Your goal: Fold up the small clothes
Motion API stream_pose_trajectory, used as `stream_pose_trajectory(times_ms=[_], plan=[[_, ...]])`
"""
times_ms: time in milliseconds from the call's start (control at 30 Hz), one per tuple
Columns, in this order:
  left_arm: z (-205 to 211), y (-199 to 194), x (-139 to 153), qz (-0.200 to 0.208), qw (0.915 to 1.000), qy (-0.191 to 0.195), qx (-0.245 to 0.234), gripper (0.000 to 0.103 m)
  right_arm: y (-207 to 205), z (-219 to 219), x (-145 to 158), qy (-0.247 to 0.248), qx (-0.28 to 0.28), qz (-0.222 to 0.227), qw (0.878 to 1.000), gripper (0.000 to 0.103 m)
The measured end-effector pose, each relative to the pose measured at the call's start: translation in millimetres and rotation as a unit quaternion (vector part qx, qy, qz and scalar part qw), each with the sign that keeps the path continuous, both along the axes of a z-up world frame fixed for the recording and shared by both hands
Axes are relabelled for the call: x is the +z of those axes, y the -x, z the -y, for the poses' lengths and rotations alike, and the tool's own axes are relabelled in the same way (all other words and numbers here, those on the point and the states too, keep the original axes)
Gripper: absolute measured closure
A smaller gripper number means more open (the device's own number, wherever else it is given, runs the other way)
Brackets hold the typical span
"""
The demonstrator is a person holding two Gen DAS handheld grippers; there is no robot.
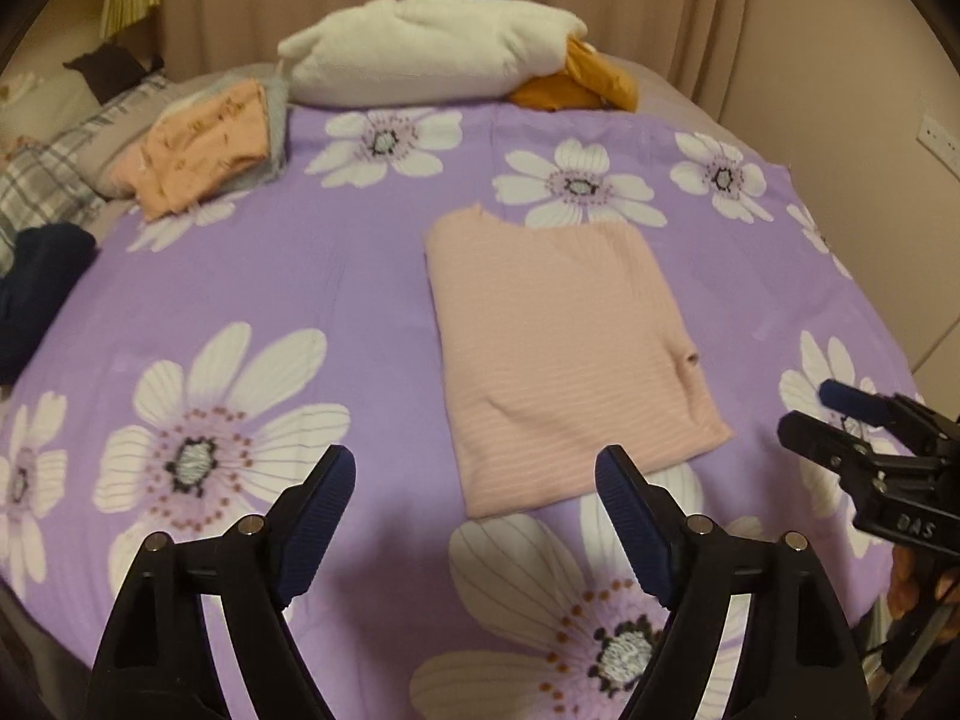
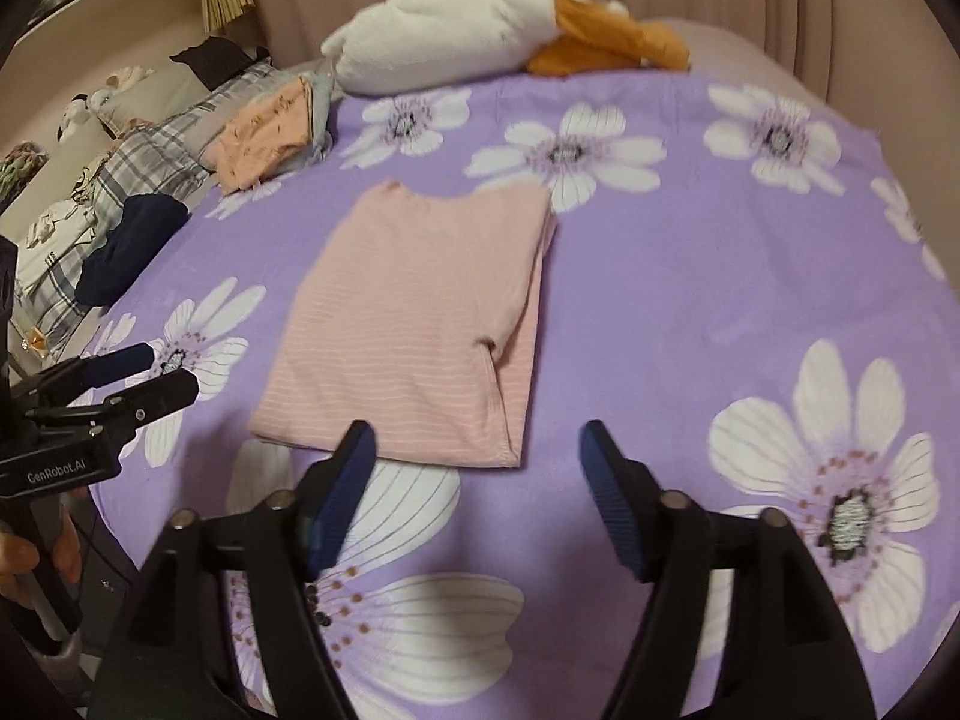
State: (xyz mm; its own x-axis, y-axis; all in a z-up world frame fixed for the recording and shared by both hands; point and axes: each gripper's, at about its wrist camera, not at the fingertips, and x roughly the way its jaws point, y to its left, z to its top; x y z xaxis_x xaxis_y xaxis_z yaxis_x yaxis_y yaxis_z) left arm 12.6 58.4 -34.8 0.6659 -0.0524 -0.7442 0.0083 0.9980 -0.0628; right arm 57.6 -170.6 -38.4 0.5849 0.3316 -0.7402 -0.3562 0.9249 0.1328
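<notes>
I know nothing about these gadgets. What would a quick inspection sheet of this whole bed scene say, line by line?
Surface: purple flowered bedspread, lying flat.
Job's things: pink striped top, partly folded into a rectangle, near the middle; folded orange clothes at the far left.
Clutter: white plush toy with orange parts at the far end; dark blue garment and plaid pillow on the left.
Grippers: left claw open, empty, short of the top's near edge; right claw open, empty, at the top's near edge.
Cables: a thin dark cord may show near the right claw's handle; unclear.
Surroundings: beige curtains, wall socket.
</notes>
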Motion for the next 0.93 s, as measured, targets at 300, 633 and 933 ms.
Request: stream_pose_trajectory(times_ms=[300, 633, 933], plan=[[-1, 21, 37, 0.019, 0.9994, 0.004, 0.028, 0.006, 24, 1, 43, 0.003, -0.016, 0.038, 0.999, 0.0], [5, 23, 25, -0.011, 0.9983, -0.032, 0.047, 0.005, 28, -10, 31, 0.018, -0.015, 0.03, 0.999, 0.0], [6, 24, 26, -0.009, 0.9977, -0.041, 0.053, 0.005, 30, -10, 35, 0.017, -0.018, 0.036, 0.999, 0.0]])
